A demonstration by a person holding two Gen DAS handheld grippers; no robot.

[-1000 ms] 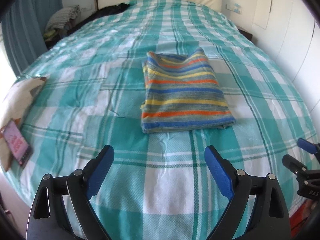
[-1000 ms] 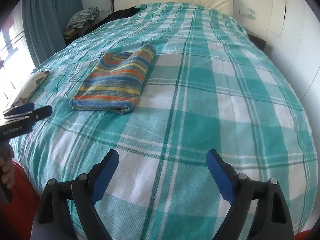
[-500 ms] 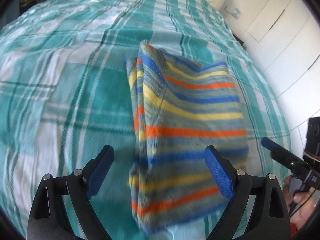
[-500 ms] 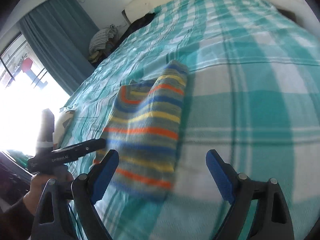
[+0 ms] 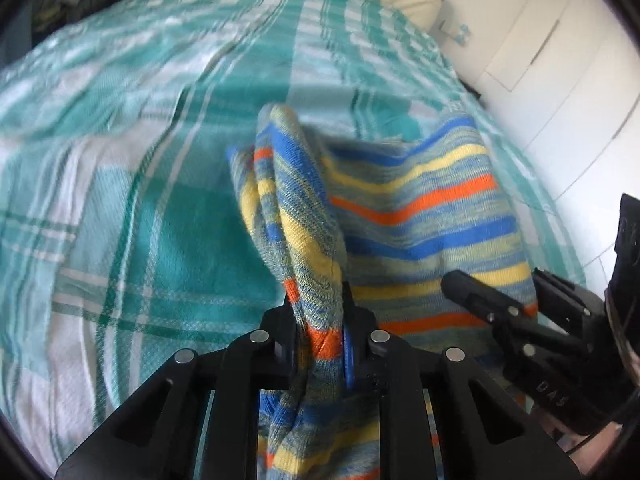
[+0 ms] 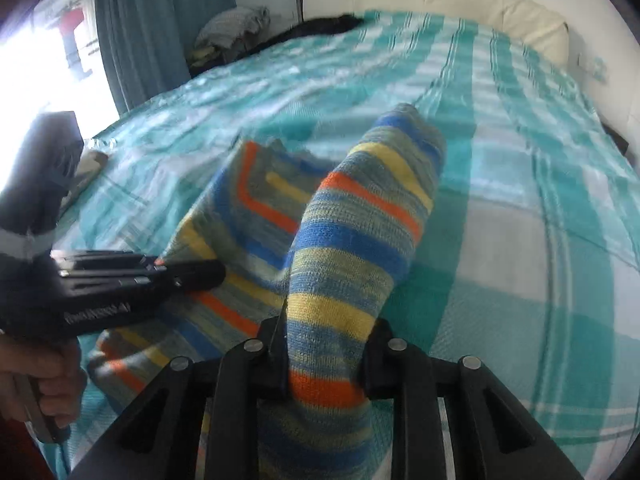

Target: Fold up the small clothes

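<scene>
A folded striped knit garment in blue, yellow and orange lies on the teal plaid bedspread. My left gripper is closing on its near left corner, with the knit bunched up between the pads. My right gripper is closing on the near right corner of the same striped garment, and a thick fold stands up between its pads. Each gripper also shows in the other's view: the right gripper at the garment's right edge, the left gripper at its left edge.
A cream headboard bounds the far end of the bed, with dark clothing and a pile of clothes at the far left. A teal curtain and bright window are on the left, white cupboard doors on the right. A hand holds the left gripper's handle.
Both grippers moved forward and down to the garment's near edge. Their jaws went from wide open to closed on its two near corners, lifting the fabric into ridges.
</scene>
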